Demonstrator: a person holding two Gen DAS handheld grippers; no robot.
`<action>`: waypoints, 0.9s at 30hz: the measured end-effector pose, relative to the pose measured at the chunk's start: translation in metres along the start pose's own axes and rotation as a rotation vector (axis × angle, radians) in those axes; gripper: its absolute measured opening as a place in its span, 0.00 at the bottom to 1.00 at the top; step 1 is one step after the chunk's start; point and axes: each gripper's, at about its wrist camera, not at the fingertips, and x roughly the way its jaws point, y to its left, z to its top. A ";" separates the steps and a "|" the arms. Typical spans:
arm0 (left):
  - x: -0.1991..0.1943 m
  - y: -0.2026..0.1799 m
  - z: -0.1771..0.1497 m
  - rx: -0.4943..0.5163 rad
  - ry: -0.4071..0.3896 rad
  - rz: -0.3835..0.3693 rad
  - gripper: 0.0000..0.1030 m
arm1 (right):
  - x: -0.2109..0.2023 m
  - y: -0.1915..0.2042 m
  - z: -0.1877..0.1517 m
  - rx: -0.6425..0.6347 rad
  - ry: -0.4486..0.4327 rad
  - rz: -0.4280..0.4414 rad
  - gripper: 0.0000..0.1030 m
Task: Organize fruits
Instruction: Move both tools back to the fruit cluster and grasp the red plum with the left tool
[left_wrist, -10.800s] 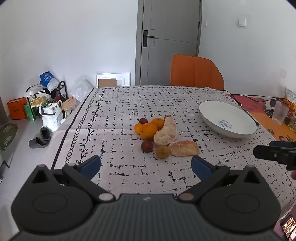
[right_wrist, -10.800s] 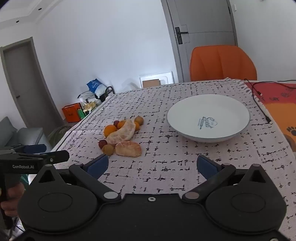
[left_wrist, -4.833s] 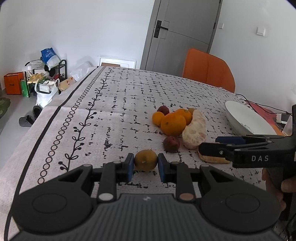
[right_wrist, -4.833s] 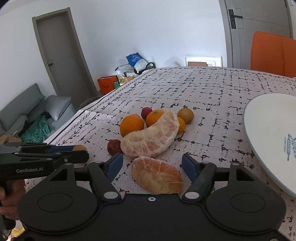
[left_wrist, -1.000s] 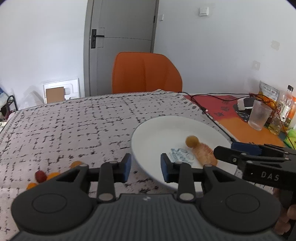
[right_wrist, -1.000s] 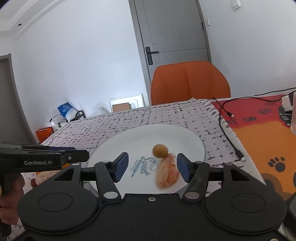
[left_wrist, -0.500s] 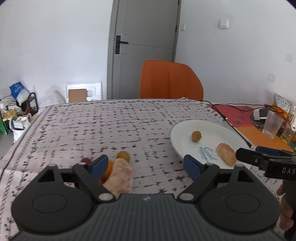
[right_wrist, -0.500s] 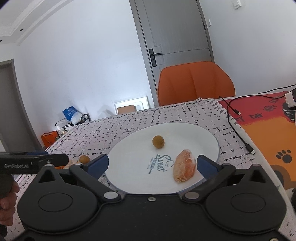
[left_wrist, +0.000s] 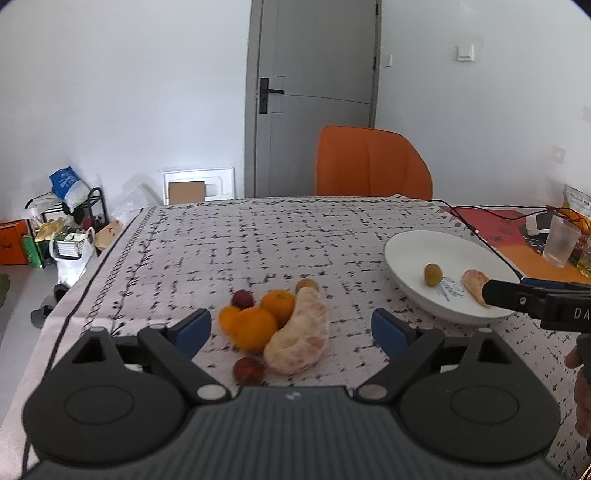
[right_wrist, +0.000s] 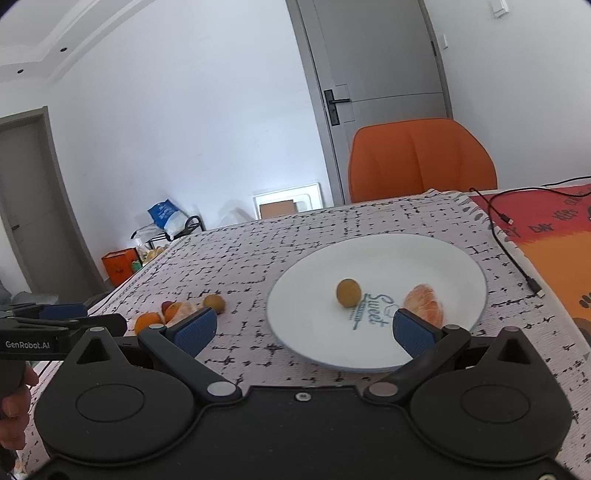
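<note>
The left gripper is spread wide and holds nothing; the fruit pile lies on the surface just ahead, between its fingers. The right gripper is also wide apart and empty, hovering at the near rim of the plate. On the plate lie a small round fruit and a peeled segment, apart from each other.
</note>
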 end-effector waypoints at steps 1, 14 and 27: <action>-0.002 0.003 -0.002 -0.002 0.001 0.003 0.90 | 0.000 0.002 0.000 -0.001 0.002 0.003 1.00; -0.025 0.030 -0.021 -0.035 0.005 0.027 0.90 | -0.005 0.025 -0.006 -0.022 0.030 0.050 1.00; -0.037 0.057 -0.036 -0.093 0.007 0.052 0.89 | -0.004 0.048 -0.013 -0.048 0.056 0.099 1.00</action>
